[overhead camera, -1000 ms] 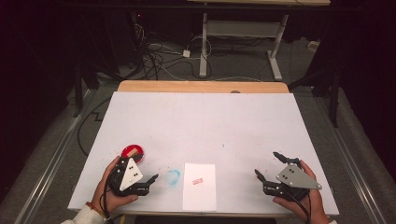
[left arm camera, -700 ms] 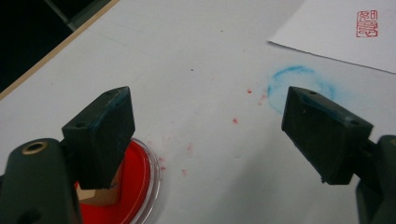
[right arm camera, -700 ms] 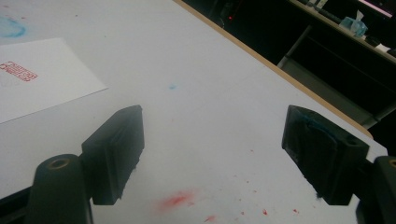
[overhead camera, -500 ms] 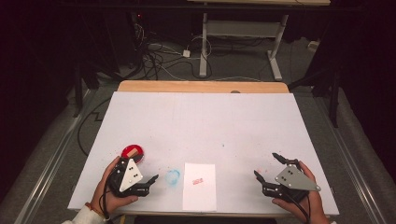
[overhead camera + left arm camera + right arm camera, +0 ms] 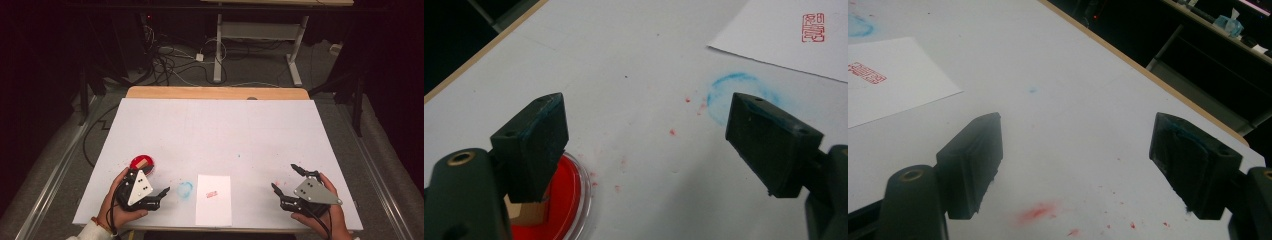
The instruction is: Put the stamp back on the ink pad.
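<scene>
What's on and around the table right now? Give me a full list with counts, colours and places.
ink pad: 1, red in a clear round dish, near-left of the table, a small wooden block standing in it
wooden block: 1, tan, in the ink pad, partly behind the left jaw
sheet of paper: 1, white, near-centre edge, bearing a red stamp mark
stamp mark: 1, red, on the paper
blue ring stain: 1, blue, between ink pad and paper
table: 1, white top with wood far edge, red flecks near front
cables: several, dark, floor beyond the table
left gripper: 1, black, jaws open, near ink pad
right gripper: 1, black, jaws open, near-right
</scene>
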A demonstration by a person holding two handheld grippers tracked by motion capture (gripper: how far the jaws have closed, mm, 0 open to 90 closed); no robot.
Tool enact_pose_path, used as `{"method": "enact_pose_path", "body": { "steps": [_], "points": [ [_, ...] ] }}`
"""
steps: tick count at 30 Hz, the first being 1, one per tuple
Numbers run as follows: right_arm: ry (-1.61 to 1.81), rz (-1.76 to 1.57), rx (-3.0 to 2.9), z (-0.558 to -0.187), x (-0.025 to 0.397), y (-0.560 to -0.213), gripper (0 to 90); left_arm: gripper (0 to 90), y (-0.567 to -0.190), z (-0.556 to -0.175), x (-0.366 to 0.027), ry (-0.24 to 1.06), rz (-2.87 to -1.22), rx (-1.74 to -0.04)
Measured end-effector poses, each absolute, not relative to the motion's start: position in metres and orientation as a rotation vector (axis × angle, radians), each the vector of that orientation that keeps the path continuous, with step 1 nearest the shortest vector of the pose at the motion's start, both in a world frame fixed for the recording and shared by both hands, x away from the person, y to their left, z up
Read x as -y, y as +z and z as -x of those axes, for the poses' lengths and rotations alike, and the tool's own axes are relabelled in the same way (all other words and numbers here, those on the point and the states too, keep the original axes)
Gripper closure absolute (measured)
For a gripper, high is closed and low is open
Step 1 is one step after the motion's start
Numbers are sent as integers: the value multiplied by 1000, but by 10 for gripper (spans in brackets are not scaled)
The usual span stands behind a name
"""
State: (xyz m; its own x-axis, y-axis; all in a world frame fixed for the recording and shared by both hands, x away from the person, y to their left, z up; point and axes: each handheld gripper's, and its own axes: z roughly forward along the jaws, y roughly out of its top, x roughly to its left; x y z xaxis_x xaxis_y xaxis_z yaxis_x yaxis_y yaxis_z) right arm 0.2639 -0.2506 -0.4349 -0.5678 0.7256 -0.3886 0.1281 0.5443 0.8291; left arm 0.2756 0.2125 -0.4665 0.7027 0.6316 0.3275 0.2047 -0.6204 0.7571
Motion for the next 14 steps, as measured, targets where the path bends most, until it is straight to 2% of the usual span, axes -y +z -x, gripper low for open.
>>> {"method": "enact_pose_path", "body": {
  "steps": [14],
  "points": [
    [1010, -699, -2025, -265, 254, -436, 218, 167, -467, -281, -206, 763, -2206, -631]
  ]
}}
